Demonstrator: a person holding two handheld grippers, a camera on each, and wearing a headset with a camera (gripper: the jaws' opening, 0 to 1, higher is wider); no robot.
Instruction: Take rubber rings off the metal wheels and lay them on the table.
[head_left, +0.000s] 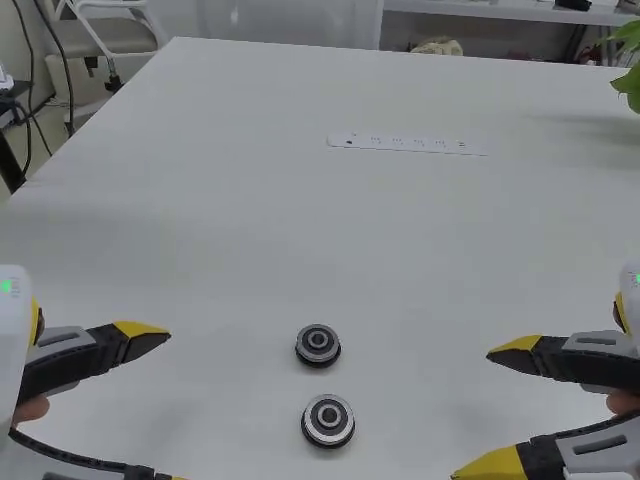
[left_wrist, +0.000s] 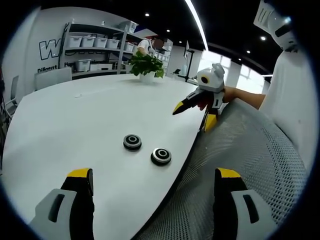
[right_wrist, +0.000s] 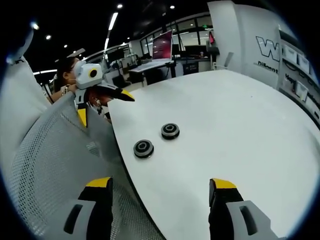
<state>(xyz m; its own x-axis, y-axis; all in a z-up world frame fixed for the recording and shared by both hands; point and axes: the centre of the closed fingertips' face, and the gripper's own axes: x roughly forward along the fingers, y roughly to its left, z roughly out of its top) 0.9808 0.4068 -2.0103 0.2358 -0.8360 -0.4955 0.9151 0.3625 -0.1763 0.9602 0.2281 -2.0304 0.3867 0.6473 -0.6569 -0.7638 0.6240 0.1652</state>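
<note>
Wheels (head_left: 318, 346) between left hand-held gripper (left_wrist: 152, 175), right hand-held gripper (right_wrist: 161, 182) (both agape)

The broad white table (head_left: 300, 220) has a smooth, matt top with a faint sheen. The far round metal wheel (head_left: 318, 345) and the near round metal wheel (head_left: 328, 420) show shiny silver-grey metal hubs edged in dull black rubber. The left gripper (head_left: 150, 405) and right gripper (head_left: 485, 410) have matt black plastic jaws with yellow tips and glossy white plastic housings. The grey open-weave mesh (left_wrist: 240, 145) looks rough.
</note>
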